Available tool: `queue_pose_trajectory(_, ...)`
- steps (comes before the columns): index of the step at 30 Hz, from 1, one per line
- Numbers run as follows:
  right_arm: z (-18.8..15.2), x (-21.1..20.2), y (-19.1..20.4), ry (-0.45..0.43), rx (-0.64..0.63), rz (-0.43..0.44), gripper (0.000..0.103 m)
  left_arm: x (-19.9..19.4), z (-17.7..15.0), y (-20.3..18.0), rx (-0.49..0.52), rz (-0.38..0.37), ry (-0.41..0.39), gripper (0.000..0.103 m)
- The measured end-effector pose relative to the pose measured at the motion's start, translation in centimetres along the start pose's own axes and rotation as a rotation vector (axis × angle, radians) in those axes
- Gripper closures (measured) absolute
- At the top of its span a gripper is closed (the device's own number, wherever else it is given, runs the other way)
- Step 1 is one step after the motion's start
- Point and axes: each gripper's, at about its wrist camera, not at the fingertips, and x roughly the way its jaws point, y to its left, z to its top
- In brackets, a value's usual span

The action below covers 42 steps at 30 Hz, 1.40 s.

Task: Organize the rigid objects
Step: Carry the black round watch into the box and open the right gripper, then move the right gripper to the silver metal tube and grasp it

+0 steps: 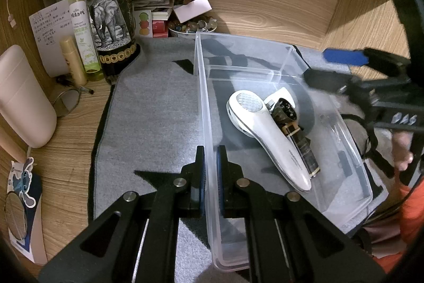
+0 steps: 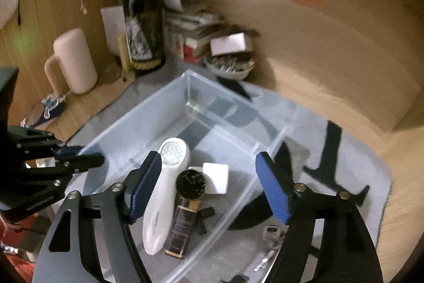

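You are clamping the clear bin's [image 1: 209, 123] near wall with your left gripper [image 1: 210, 177] while your right gripper [image 2: 209, 184], jaws wide and empty, is hovering directly above the white handheld device [image 2: 161, 192] lying lengthwise inside beside the watch [image 2: 185, 203].

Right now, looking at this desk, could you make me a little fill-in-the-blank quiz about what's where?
1. The left gripper is shut on the wall of the clear plastic ____.
2. The white handheld device lies ____ the bin.
3. The right gripper has its fingers ____, holding nothing.
4. The wine bottle shows a picture of an ____.

Missing words: bin; inside; open; elephant
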Motion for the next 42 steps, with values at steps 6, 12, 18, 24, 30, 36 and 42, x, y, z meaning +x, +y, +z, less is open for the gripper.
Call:
queue_pose_trajectory(6, -0.5, -3.5, -2.2, -0.076, 0.041, -0.059, 0.024, 0.0, 0.0, 0.0, -0.001, -0.001, 0.0, 0.096)
queue_pose_trajectory(12, -2.5, -5.5, -4.9, -0.084, 0.106, -0.131, 0.024, 0.0, 0.0, 0.0, 0.0, -0.001, 0.0, 0.096)
queue_pose_trajectory(18, -5.9, -5.1, -7.5, -0.012, 0.175, -0.195, 0.024, 0.0, 0.0, 0.0, -0.001, 0.0, 0.0, 0.096)
queue_pose_trajectory(24, -9.8, -3.3, -8.7, 0.087, 0.237, -0.197, 0.024, 0.0, 0.0, 0.0, -0.002, -0.001, -0.001, 0.096)
queue_pose_trajectory(30, -12.6, -0.5, -7.7, 0.183, 0.249, -0.135, 0.025, 0.0, 0.0, 0.1, -0.002, 0.001, -0.001, 0.096)
queue_pose_trajectory(36, -13.6, 0.4, -7.6, 0.189, 0.291, -0.067, 0.051, 0.0, 0.0, 0.1, -0.003, 0.0, -0.001, 0.096)
queue_pose_trajectory(42, -14.1, 0.0, -7.8, 0.171, 0.303, -0.094, 0.089, 0.0, 0.0, 0.1, -0.003, 0.0, -0.002, 0.096)
